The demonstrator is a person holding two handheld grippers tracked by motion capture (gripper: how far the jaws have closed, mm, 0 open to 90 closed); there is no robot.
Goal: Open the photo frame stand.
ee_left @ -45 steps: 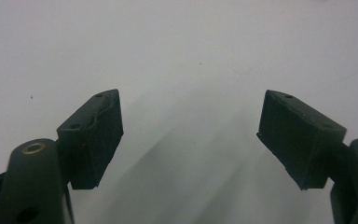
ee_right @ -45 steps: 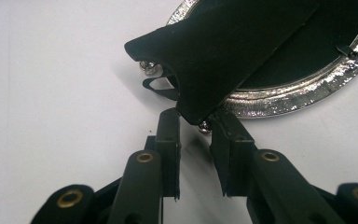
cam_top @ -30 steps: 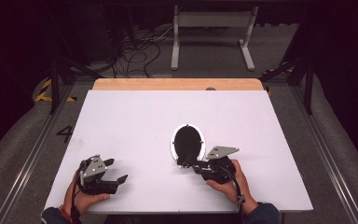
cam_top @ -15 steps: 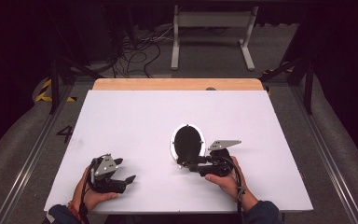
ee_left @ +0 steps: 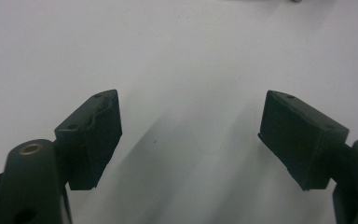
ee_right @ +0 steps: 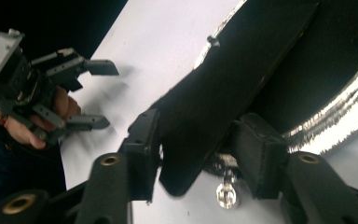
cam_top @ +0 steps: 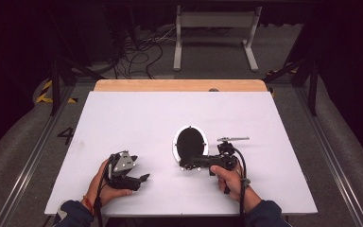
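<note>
A small round black pan (cam_top: 190, 143) with a shiny rim lies at the table's middle, slightly right. Its black handle (ee_right: 223, 88) runs toward the near edge. My right gripper (cam_top: 185, 165) points left across the pan's near side. In the right gripper view its jaws (ee_right: 196, 149) have just been closing, with the handle's end between them and both pads against it. My left gripper (cam_top: 139, 179) is near the front left, apart from the pan. It is open over bare tabletop (ee_left: 191, 135). The right gripper view shows it farther off (ee_right: 102, 93).
The white tabletop (cam_top: 137, 118) has a wooden strip (cam_top: 179, 85) along its far edge. Past that, on the floor, are cables (cam_top: 142, 52) and a metal stand (cam_top: 215, 28). Rails run along both sides of the table.
My left hand has slid to the right along the front edge. My right gripper has shifted slightly by the pan's near side, and its top plate now stands farther back.
</note>
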